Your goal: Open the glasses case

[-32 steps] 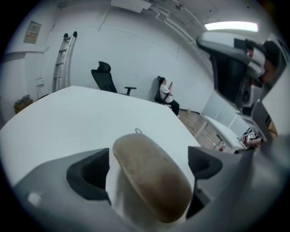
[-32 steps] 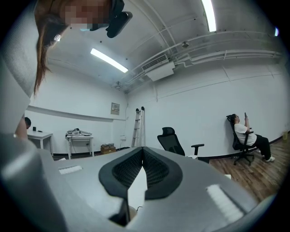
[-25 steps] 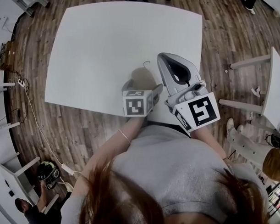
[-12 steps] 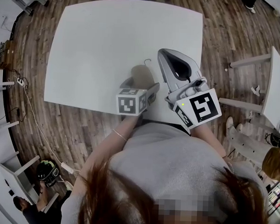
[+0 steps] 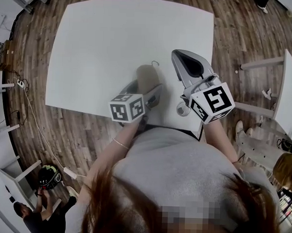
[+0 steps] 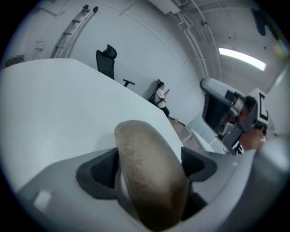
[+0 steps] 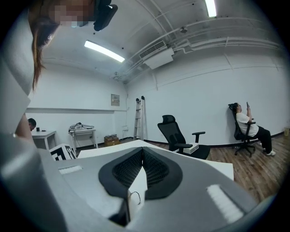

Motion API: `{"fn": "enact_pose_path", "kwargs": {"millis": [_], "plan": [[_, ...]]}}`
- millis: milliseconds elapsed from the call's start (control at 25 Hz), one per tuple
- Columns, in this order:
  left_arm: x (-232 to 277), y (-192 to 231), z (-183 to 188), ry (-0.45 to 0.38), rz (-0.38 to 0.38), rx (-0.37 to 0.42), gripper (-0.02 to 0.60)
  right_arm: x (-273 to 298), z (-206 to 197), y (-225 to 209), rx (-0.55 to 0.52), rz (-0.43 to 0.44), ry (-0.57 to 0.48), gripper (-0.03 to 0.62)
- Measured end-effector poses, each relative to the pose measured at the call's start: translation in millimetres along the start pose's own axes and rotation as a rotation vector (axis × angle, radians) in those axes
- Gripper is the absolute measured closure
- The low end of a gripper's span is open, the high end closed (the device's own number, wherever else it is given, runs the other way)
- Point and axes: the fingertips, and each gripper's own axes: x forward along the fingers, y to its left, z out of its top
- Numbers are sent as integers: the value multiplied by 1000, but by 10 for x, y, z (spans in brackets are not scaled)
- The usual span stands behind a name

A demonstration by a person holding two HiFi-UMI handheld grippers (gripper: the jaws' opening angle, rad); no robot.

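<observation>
The glasses case (image 5: 146,75) is a tan, rounded case lying on the white table (image 5: 100,45) near its front edge. My left gripper (image 5: 145,86) reaches over that edge and straddles the case's near end. In the left gripper view the case (image 6: 149,181) fills the gap between the dark pads (image 6: 97,168) of the left gripper (image 6: 149,156). The jaws are closing, and I see no pad pressing on it. My right gripper (image 5: 180,56) hovers just right of the case, shut and empty. Its pads (image 7: 156,170) meet in the right gripper view, at the right gripper (image 7: 143,156).
A small wire hook (image 5: 154,63) lies on the table just beyond the case. Another white table (image 5: 290,90) stands to the right on the wood floor (image 5: 235,30). An office chair (image 7: 179,131), a ladder (image 7: 139,118) and a seated person (image 7: 247,124) are by the far wall.
The left gripper's marker cube has swung left and down in the head view while its jaws stay at the case. The right gripper has shifted right, away from the case.
</observation>
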Motion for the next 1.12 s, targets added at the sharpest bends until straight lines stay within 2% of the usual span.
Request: {"fn": "enact_pose_path", "kwargs": {"millis": [120,240,280,320,400,480,560,640,680,720,760,800,880,960,1000,1120], "plan": [[-103,4,205,-62,0,52,155,57,-148,-51,68,69,45,589],[-221,-101,427,-139,-53,62,160,113,-304,-108,180,158,94,589],[-262,-162,499,-169,-78,56,161,126,-350,-129,233,185,107,588],[-299,-229,566,-196,-99,56,162,141,-396,-153,303,212,122,551],[-351,-362,682,-232,-127,83,163,186,-465,-170,478,282,159,534],[-378,-473,763,-247,-145,124,164,249,-408,-127,622,375,152,534],[-413,-540,814,-260,-157,152,164,321,-284,-68,708,458,122,531],[-454,-568,844,-275,-164,155,166,371,-215,-48,761,498,106,519],[-470,-578,852,-280,-169,152,166,374,-180,-57,752,509,90,503],[-484,-590,858,-283,-175,148,166,357,-134,-70,702,526,66,486],[-498,-603,865,-285,-183,147,167,320,-86,-68,601,558,43,471],[-515,-617,876,-287,-190,150,167,274,-53,-47,451,605,34,471],[-554,-646,905,-292,-200,169,169,219,-80,-2,98,694,83,471],[-599,-685,933,-302,-206,188,170,233,-185,-20,-154,750,167,471],[-618,-713,943,-307,-210,194,170,241,-221,-37,-218,777,194,471],[-663,-825,959,-312,-233,207,172,234,-252,0,-321,851,229,473]]}}
